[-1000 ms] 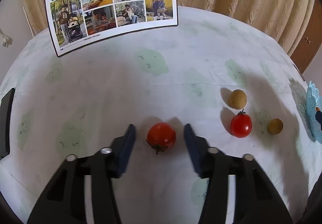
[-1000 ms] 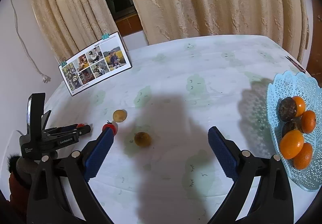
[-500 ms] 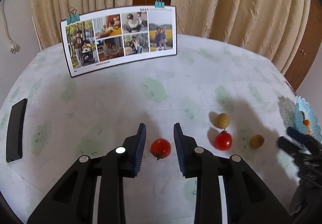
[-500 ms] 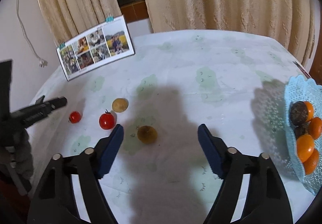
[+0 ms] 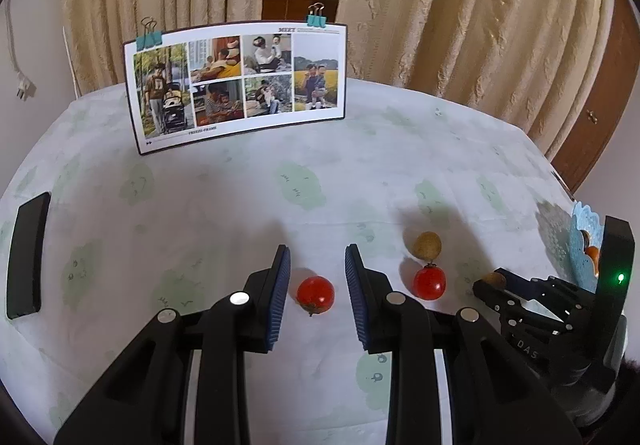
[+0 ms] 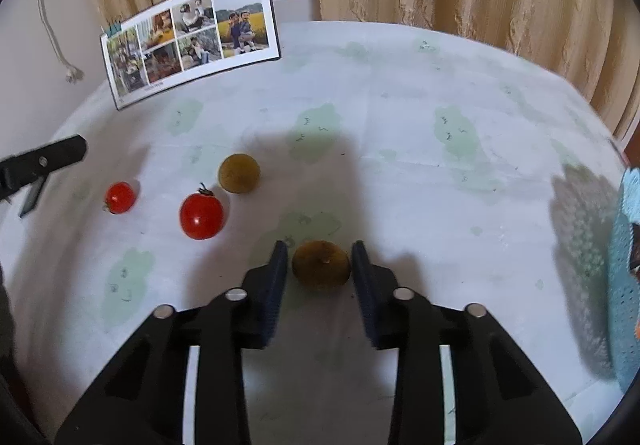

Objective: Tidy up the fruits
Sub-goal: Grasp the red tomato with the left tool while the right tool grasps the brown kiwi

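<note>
Left hand-held gripper narrowly parted, straddling small tomato on counter, pads clear of skin, poised for pinch. Right hand-held gripper narrow around brown fruit, contact uncertain. Blue basket at 3 o'clock; open cloth between, path unobstructed.

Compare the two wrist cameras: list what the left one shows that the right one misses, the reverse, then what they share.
Only the left wrist view shows the black flat object at the table's left edge and orange fruit inside the blue basket.

Only the right wrist view shows the right gripper open with its fingers flanking the brown fruit, though contact is unclear.

Both show the photo board, two tomatoes, the tan fruit and the basket. The left gripper, open, brackets the smaller tomato without touching; the larger tomato sits beside it.
</note>
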`<state>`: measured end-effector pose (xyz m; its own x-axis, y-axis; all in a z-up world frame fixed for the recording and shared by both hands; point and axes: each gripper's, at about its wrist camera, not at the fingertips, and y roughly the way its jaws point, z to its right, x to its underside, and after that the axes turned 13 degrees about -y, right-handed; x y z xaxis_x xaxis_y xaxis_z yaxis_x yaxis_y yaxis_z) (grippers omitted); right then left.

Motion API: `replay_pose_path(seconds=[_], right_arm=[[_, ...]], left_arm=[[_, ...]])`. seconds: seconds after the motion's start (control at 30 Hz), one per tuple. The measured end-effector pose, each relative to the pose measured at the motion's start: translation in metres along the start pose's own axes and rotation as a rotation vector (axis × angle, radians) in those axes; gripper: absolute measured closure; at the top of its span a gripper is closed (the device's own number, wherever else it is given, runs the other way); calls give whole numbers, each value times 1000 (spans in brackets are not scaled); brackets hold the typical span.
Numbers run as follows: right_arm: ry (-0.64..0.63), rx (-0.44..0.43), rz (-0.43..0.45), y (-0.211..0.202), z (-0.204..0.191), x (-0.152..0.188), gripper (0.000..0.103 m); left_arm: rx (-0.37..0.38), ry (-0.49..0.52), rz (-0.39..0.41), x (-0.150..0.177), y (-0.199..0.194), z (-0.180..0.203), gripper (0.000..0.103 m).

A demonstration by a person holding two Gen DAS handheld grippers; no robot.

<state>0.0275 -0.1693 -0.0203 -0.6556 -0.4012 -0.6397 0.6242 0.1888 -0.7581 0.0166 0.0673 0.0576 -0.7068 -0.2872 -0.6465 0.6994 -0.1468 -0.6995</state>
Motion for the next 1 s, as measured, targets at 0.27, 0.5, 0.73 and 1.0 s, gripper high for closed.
replay_pose_path(seconds=[0.27,0.5,0.73,1.0], right_arm=[[25,19,53,-24,7,4,75],[57,38,114,-55,24,8,75],[105,57,162,-82,42,17,75],[185,111,216,-111,72,31,75]], left_arm=[[-7,-16,-53,4,15,-4,73],[-35,-2,-112,14,35,-1,67],[-82,9,-149,20,56,-3,67],[-85,39,-135,21,55,1,76]])
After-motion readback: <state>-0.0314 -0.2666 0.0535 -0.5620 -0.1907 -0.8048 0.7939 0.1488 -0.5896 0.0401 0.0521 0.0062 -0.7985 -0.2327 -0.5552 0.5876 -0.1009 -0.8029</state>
